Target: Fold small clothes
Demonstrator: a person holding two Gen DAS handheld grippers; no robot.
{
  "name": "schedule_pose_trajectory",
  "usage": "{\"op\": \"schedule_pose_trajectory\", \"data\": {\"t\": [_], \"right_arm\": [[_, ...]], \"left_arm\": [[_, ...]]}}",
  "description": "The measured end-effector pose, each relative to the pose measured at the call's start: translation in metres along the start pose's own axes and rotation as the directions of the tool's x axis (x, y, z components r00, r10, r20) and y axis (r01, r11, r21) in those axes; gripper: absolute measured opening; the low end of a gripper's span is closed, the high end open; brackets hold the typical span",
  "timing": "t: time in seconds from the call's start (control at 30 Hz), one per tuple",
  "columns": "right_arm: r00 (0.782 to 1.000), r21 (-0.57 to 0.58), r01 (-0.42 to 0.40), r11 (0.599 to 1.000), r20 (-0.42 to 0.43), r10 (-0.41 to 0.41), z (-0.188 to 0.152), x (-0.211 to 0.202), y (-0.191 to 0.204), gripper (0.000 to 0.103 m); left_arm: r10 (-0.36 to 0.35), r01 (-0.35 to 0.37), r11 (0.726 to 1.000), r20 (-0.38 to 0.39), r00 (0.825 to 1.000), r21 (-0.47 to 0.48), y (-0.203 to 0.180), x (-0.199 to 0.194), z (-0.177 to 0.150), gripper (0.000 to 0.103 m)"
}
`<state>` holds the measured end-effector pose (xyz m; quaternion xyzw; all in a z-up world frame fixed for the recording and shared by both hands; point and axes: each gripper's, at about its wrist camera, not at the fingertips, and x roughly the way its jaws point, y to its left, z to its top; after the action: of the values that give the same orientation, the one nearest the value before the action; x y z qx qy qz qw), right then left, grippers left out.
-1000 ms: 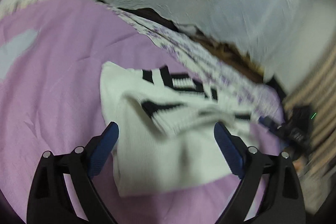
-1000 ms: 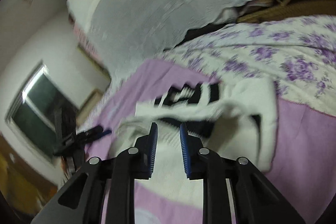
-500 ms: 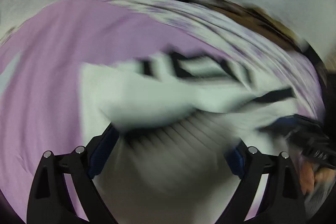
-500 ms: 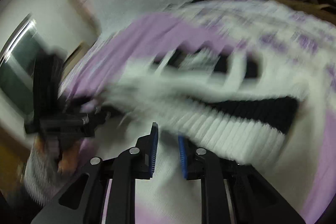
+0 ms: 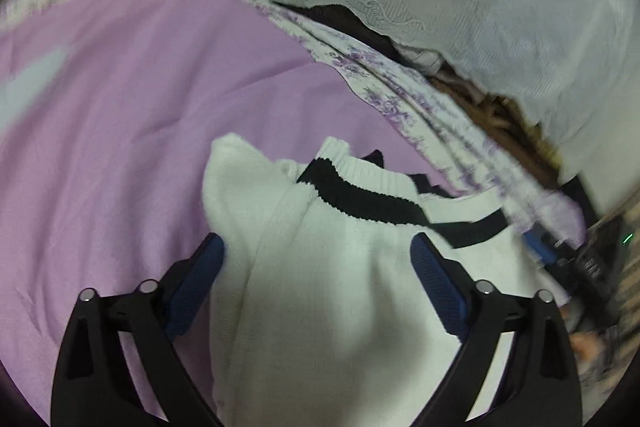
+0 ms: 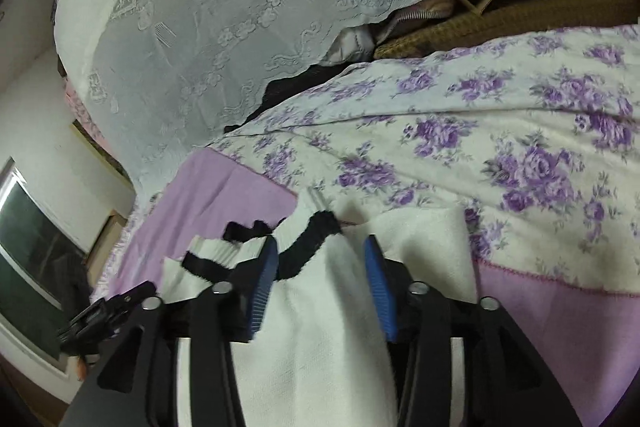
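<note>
A small white knit garment with black stripes [image 5: 340,267] lies folded over on the purple sheet [image 5: 120,131]. My left gripper [image 5: 316,247] is open, its blue pads on either side of the white fabric, holding nothing. In the right wrist view the same garment [image 6: 316,327] lies under my right gripper [image 6: 320,247], which is open with its blue pads apart above the white cloth and its black trim [image 6: 308,239]. The right gripper also shows at the right edge of the left wrist view [image 5: 568,259].
A white quilt with purple flowers [image 6: 500,155] lies beside the purple sheet [image 6: 224,191]. A white lace cloth [image 6: 240,27] hangs behind, over dark and brown things [image 6: 520,11]. A window [image 6: 28,239] is at the left.
The right gripper has opened from nearly shut and let go of the garment. The striped part has been folded over onto the white body. The left gripper stays open.
</note>
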<state>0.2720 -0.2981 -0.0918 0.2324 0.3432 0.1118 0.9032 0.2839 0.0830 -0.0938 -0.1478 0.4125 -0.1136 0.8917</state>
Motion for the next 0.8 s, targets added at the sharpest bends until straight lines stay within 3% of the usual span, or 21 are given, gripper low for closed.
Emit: {"op": "schedule_pose_trajectory", "data": {"t": [0.13,0.17,0.2,0.27,0.4,0.43,0.6,0.67,0.73,0.8], "right_arm": [[0.997,-0.019,0.006,1.000,-0.079,-0.007,0.001,0.028,0.006,0.045],[0.995,-0.051,0.025,0.998,-0.098,-0.030,-0.002,0.034,0.010,0.036],[0.993,-0.073,0.050,0.996,-0.100,-0.057,-0.003,0.037,0.012,0.012],[0.994,-0.057,0.074,0.996,-0.073,-0.078,-0.002,0.034,0.007,0.012],[0.980,-0.018,0.180,0.984,-0.086,-0.181,-0.004,0.043,-0.021,0.005],[0.982,0.004,0.166,0.986,-0.092,-0.165,-0.005,0.044,-0.026,0.004],[0.989,-0.005,0.147,0.989,0.020,-0.147,-0.005,0.016,-0.011,0.008],[0.994,-0.061,0.092,0.994,0.060,-0.088,-0.005,0.003,0.011,0.009],[0.997,-0.138,0.057,0.989,0.051,-0.050,-0.009,0.002,0.035,0.011],[0.999,-0.204,0.050,0.978,-0.005,-0.052,-0.020,0.015,0.049,0.013]], "left_arm": [[0.089,-0.090,0.996,-0.053,0.995,-0.015,0.001,0.027,0.007,0.095],[0.141,-0.143,0.990,-0.066,0.988,-0.015,0.004,0.034,0.008,0.095],[0.218,-0.221,0.975,-0.094,0.971,-0.017,0.011,0.044,0.008,0.094],[0.212,-0.215,0.976,-0.089,0.973,-0.026,0.014,0.045,0.008,0.094],[0.271,-0.270,0.963,-0.056,0.961,0.016,0.009,0.044,0.006,0.095],[0.277,-0.276,0.961,-0.051,0.960,0.020,0.008,0.043,0.005,0.095],[0.237,-0.238,0.971,-0.016,0.971,-0.031,0.012,0.022,0.003,0.092],[0.122,-0.121,0.992,0.021,0.992,-0.044,0.006,0.004,0.005,0.093],[0.053,-0.053,0.998,0.028,0.998,-0.024,-0.005,-0.001,0.007,0.095],[0.074,-0.074,0.997,0.017,0.997,0.022,-0.015,0.007,0.003,0.097]]}}
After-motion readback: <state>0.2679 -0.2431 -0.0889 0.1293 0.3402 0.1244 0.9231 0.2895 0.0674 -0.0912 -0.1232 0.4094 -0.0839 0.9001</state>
